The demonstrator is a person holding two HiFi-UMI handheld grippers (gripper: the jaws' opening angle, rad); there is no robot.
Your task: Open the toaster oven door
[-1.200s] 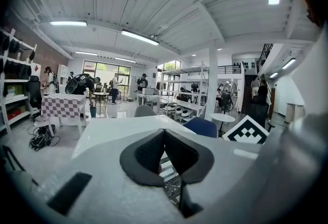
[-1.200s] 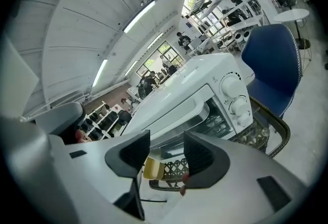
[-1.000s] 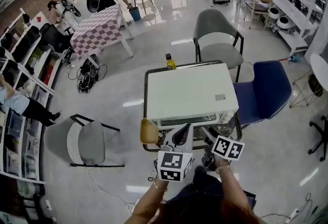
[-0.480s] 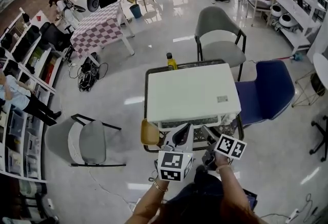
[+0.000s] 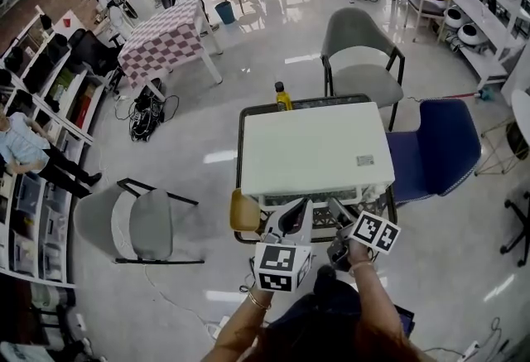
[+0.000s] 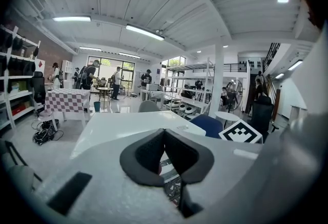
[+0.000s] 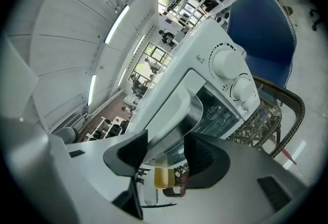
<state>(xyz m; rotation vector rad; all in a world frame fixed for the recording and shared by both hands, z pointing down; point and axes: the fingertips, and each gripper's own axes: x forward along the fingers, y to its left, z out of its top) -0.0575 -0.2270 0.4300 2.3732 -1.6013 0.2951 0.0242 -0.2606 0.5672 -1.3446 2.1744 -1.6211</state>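
Oven: a white oven [image 5: 313, 152] is seen from above in the head view, set on a wire bench [image 7: 254, 128] with its front turned toward the person.
Door: the glass door [image 7: 218, 110] is seen on the oven's front, below the handle. Whether it is fully shut or just ajar cannot be told.
Handle: a pale bar handle [image 7: 174, 115] runs along the door's top edge and is caught between the two dark pads.
Right tongs: the right tongs [image 7: 165, 137] are closed on the handle, one pad on each side, and the gap is filled by the bar.
Left tongs: the left tongs [image 6: 164, 133] are pressed together at the tips with nothing held. They are kept just in front of the oven's left front corner, apart from the door.
Knobs: two round white knobs [image 7: 225, 61] are stacked on the panel to the right of the door.
Bottle: a yellow-capped bottle [image 5: 283, 97] stands at the bench's far edge, behind the oven.
Chairs: a grey chair [image 5: 358, 62] is placed beyond the bench, and a blue chair [image 5: 431, 149] just beside its right side.
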